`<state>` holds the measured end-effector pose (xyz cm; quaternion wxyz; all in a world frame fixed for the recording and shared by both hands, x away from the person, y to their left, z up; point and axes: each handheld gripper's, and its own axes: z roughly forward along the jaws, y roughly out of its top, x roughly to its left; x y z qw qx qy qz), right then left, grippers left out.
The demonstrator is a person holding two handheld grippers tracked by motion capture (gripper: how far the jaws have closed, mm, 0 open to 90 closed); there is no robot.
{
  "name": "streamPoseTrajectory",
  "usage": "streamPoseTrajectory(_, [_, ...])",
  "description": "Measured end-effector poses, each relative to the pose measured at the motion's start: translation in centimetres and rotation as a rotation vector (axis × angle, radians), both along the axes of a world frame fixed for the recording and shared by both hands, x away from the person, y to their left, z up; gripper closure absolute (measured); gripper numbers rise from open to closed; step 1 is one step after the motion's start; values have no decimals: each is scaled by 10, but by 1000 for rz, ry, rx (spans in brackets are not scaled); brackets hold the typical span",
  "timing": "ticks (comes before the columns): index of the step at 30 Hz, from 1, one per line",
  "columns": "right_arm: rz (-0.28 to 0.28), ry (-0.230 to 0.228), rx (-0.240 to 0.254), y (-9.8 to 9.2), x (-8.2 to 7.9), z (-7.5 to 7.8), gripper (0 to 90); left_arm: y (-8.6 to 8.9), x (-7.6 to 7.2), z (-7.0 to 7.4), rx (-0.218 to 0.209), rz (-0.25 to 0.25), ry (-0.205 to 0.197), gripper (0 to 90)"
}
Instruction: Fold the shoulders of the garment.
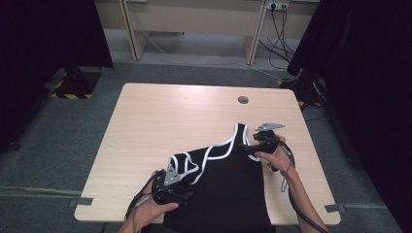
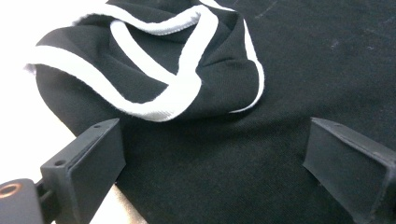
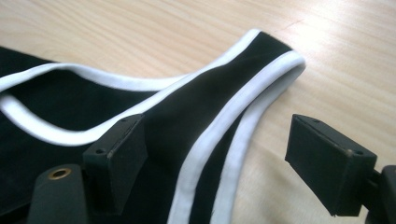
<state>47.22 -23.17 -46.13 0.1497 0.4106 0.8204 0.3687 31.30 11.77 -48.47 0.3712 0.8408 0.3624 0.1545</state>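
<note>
A black sleeveless top with white trim (image 1: pixel 223 179) lies on the near half of the wooden table (image 1: pixel 165 116), its hem over the front edge. One shoulder strap (image 1: pixel 239 132) lies flat toward the far right; the other strap (image 1: pixel 187 162) is crumpled at the left. My left gripper (image 1: pixel 180 193) hovers open over the garment's left side, just short of the bunched strap (image 2: pixel 159 70), with flat fabric between its jaws. My right gripper (image 1: pixel 248 147) is open beside the straight strap (image 3: pixel 243 88), whose white edges run between the jaws.
A round cable hole (image 1: pixel 243 100) sits near the table's far edge. Dark curtains stand at both sides, with a stand base (image 1: pixel 73 87) on the floor at the left. Cables (image 1: pixel 279 34) hang behind the table by a wooden desk (image 1: pixel 194 19).
</note>
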Motion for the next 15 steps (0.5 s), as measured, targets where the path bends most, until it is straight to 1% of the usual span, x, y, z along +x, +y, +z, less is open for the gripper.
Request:
streamPoseTrajectory(2, [-4, -4, -6, 2, 6, 0, 208, 0, 0, 0, 0, 0, 0, 44])
streamPoseTrajectory(6, [-16, -6, 0, 5, 15, 0, 214, 0, 0, 0, 0, 0, 0, 44])
streamPoseTrajectory(11, [-28, -1, 7, 7, 22, -4, 244, 0, 0, 0, 0, 0, 0, 44])
streamPoseTrajectory(15, [-49, 3, 12, 8, 30, -6, 249, 0, 0, 0, 0, 0, 0, 44])
